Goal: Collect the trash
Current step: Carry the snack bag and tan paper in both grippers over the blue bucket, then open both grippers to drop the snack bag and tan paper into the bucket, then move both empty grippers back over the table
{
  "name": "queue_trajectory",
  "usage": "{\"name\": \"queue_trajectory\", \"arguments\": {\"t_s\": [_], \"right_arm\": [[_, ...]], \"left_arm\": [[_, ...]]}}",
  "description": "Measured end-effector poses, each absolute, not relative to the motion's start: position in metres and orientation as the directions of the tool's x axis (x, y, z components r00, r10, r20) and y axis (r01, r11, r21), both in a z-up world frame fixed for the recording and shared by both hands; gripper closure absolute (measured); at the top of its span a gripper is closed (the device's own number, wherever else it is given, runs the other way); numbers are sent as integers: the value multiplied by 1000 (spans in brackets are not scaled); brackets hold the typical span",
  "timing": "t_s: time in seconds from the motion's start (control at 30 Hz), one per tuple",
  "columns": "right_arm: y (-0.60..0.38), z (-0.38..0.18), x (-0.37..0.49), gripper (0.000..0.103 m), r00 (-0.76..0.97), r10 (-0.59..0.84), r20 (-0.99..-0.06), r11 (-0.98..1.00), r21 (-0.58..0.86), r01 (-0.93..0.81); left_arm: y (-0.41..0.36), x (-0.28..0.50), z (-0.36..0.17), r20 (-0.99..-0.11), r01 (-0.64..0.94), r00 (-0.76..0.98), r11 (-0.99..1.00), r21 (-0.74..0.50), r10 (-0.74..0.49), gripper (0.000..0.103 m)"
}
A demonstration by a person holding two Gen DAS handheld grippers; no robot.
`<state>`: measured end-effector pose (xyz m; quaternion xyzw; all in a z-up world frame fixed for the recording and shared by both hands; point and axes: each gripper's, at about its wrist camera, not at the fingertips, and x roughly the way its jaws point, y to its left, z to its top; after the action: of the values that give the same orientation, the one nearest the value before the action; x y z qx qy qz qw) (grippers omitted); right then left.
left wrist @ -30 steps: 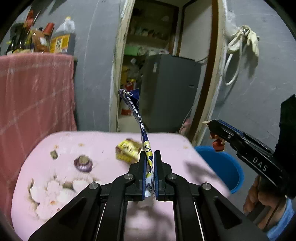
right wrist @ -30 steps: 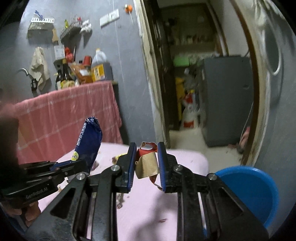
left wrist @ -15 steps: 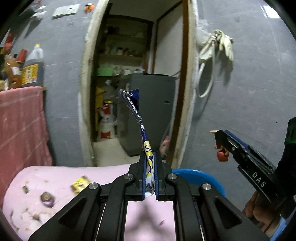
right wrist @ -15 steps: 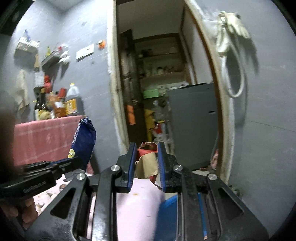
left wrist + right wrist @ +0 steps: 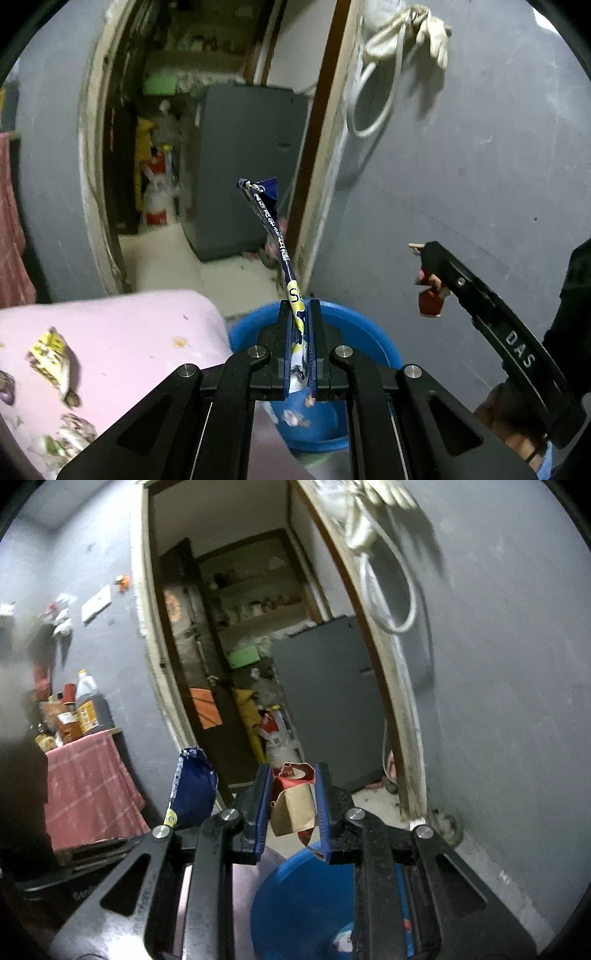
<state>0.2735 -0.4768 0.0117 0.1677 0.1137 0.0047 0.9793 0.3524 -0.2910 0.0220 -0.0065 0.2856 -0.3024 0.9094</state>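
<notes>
Blue plastic forms a round bucket [image 5: 373,343] standing on the floor just beside the pink-covered counter [image 5: 129,332], below both grippers. The left gripper [image 5: 299,325] has its jaws clenched on a flat dark blue snack wrapper [image 5: 275,229], which sticks up and away over the bucket. The right gripper [image 5: 291,805] grasps a crumpled red and brown paper wrapper [image 5: 293,801], also above the bucket's rim. Nothing lies between either wrapper and the bucket. A yellow wrapper [image 5: 50,350] and food scraps [image 5: 72,432] rest on the counter.

Grey walls surround an open doorway [image 5: 258,646] leading to a grey cabinet [image 5: 243,166] and shelves. White gloves and a hose [image 5: 399,48] hang on the wall.

Only the right wrist view shows bottles [image 5: 79,712] on a ledge draped in red cloth [image 5: 88,790]; only the left shows the counter's litter.
</notes>
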Motion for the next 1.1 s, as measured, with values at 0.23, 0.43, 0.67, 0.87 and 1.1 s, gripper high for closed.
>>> {"name": "queue_trajectory", "arguments": {"t_s": [0.23, 0.43, 0.67, 0.87, 1.1], "right_arm": [[-495, -8, 292, 79, 945, 58, -321, 915, 395, 78], [-498, -16, 301, 77, 926, 68, -371, 907, 410, 97], [-498, -15, 299, 65, 928, 65, -367, 904, 416, 101], [-495, -10, 297, 57, 936, 58, -347, 908, 408, 95], [-481, 5, 290, 39, 956, 51, -290, 930, 364, 60]], "left_arm": [[-306, 365, -2, -605, 541, 584, 815, -206, -541, 97], [-312, 371, -17, -657, 533, 546, 820, -207, -521, 95], [-301, 371, -19, -656, 499, 548, 832, -241, -519, 71], [-288, 367, -3, -626, 459, 587, 848, -265, -513, 62], [-255, 352, 23, -548, 389, 697, 886, -253, -463, 48]]}}
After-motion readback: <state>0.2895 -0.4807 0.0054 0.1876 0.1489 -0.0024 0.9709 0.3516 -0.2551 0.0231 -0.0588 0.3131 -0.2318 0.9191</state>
